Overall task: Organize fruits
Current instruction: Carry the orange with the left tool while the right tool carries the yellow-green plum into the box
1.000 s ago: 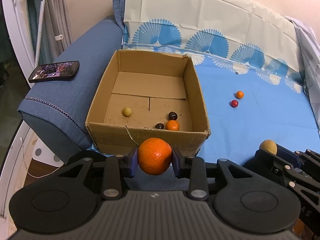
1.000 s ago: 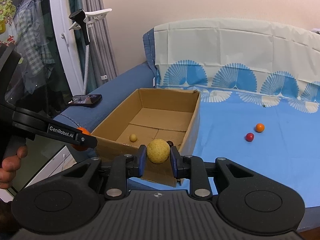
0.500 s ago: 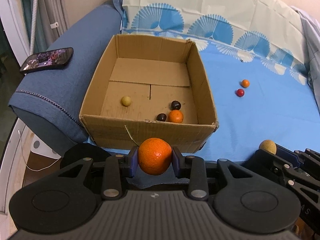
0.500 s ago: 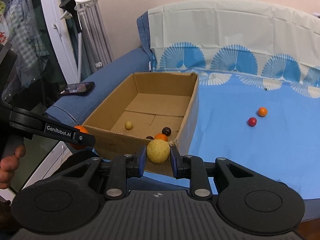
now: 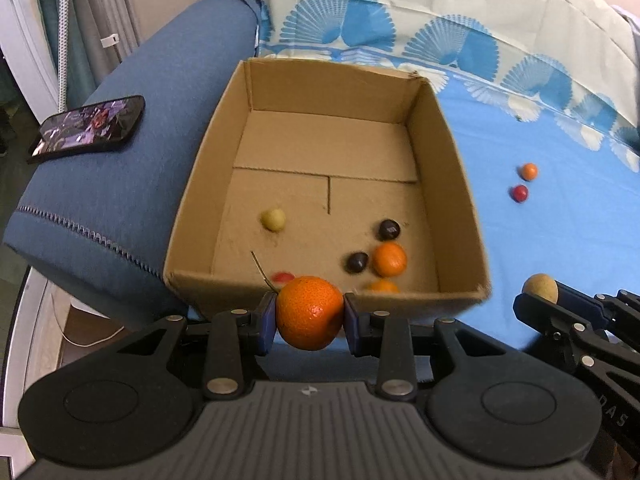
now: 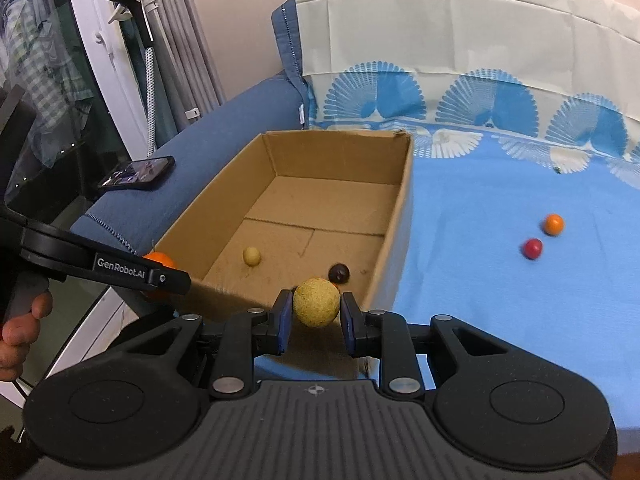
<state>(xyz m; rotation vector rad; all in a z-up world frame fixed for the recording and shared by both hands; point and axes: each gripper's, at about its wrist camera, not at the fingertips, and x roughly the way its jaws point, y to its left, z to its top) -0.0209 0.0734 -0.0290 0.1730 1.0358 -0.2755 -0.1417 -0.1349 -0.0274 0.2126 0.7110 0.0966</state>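
Observation:
My left gripper (image 5: 309,314) is shut on a large orange (image 5: 310,312), held just before the near wall of an open cardboard box (image 5: 452,148). My right gripper (image 6: 316,314) is shut on a tan-yellow round fruit (image 6: 316,302), near the box's near right corner (image 6: 400,216). It also shows in the left wrist view (image 5: 541,288). Inside the box lie a small yellow fruit (image 5: 273,220), two dark fruits (image 5: 389,229), a small orange (image 5: 390,259) and, by the near wall, another orange and a red one. A small orange fruit (image 5: 529,171) and a red fruit (image 5: 520,193) lie on the blue sheet.
The box sits on a blue sheet (image 5: 560,224) over a sofa, against the blue armrest (image 5: 120,184). A phone (image 5: 90,128) lies on the armrest. A curtain and a phone stand (image 6: 140,20) are at the left. The sofa's front edge drops to the floor.
Both grippers have moved forward and higher toward the box with their fruits still held. More of the box floor shows, including fruits by the near wall.

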